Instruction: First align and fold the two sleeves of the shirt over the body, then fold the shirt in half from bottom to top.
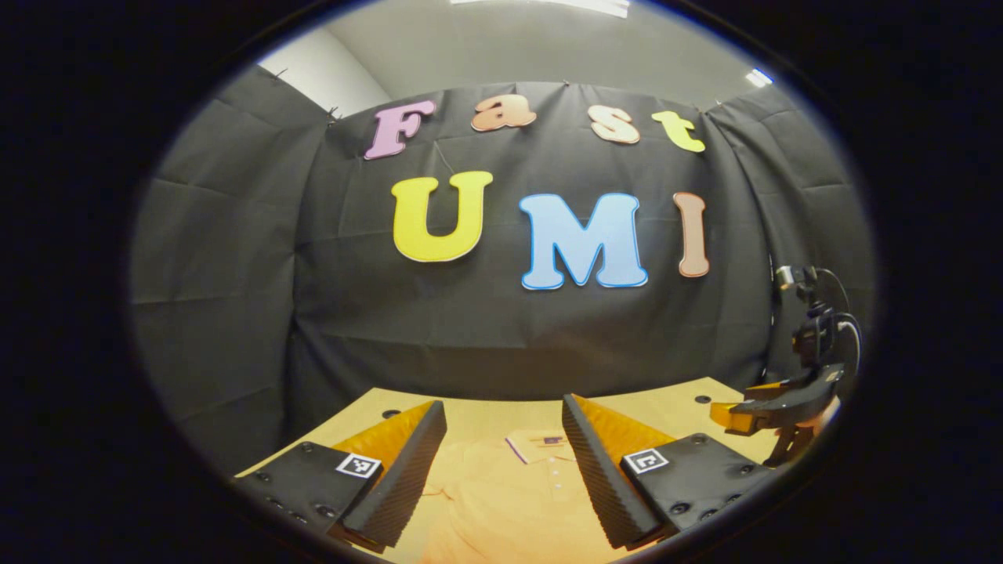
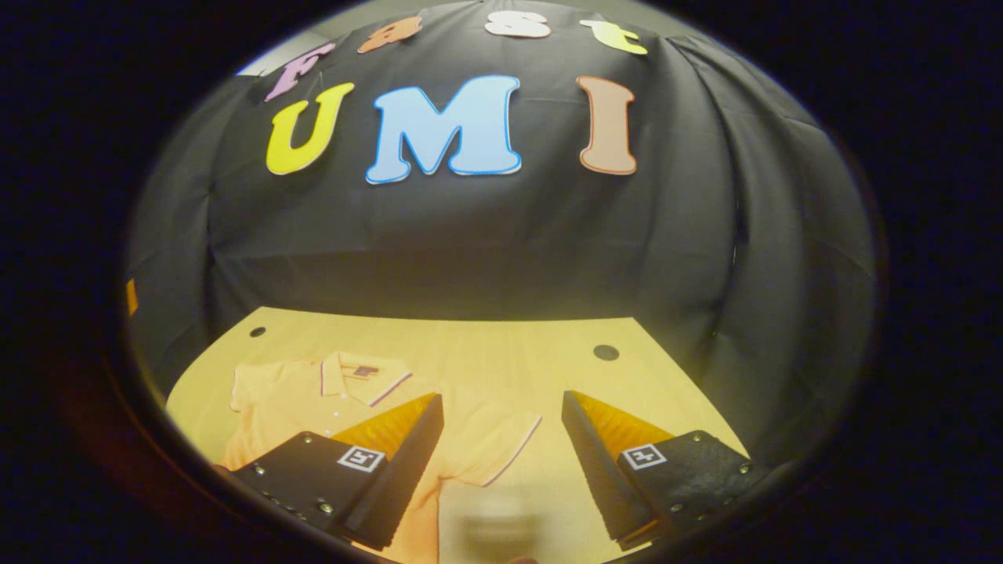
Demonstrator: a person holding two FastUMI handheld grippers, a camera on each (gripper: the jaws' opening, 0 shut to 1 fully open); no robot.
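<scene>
We log one orange polo shirt (image 2: 313, 399), lying flat and collar-up on the wooden table (image 2: 501, 345), both short sleeves spread. Our left gripper (image 1: 501, 462) hovers above its placket, fingers released, holding nothing. Our right gripper (image 2: 501, 462), likewise spread and empty, hovers over one sleeve (image 2: 501, 439).

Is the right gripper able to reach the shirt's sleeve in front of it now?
Probably yes. The right gripper is open above the table, and the sleeve of the shirt lies flat between its fingers with nothing covering it.
</scene>
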